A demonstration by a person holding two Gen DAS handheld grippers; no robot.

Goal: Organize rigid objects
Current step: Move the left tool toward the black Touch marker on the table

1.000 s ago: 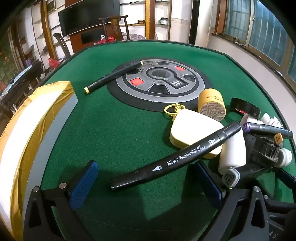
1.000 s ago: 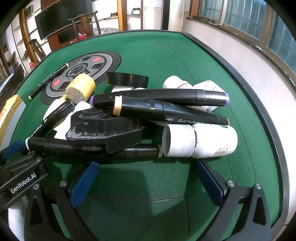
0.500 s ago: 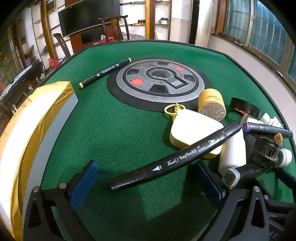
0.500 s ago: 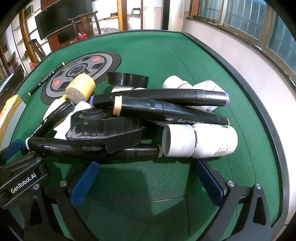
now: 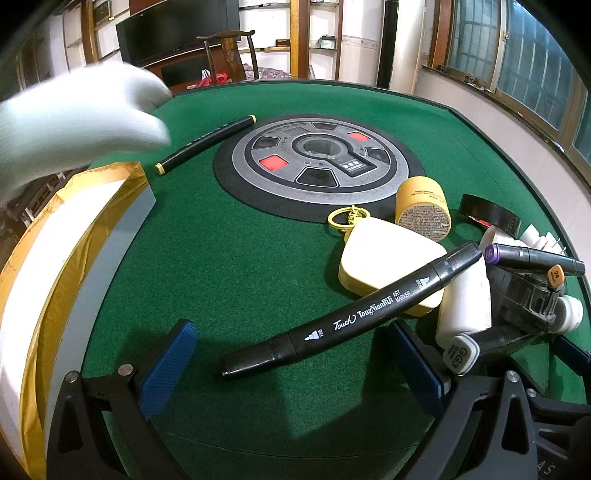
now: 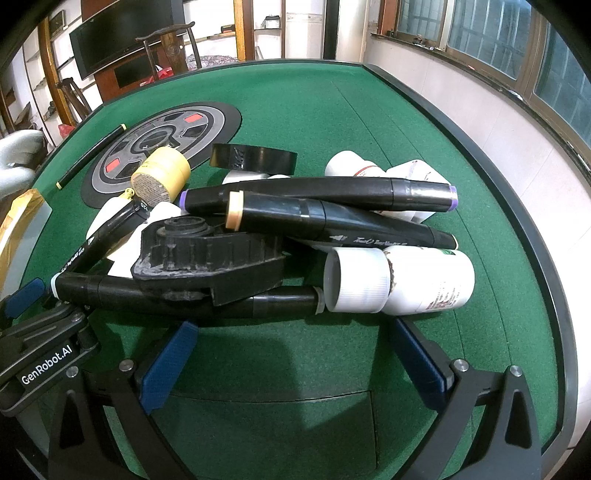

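A: Are the claws holding anything?
B: No. The left claw [image 5: 291, 363] and right claw [image 6: 295, 360] are both wide open, holding nothing.
A: Where's the pen [image 5: 352, 315]?
B: On the green bench [image 5: 236, 258], near the left claw, leaning on a cream box [image 5: 384, 258].

Wooden chair [image 5: 226, 51], dark television [image 5: 177, 27], shelves, barred windows [image 5: 517, 48] at right.
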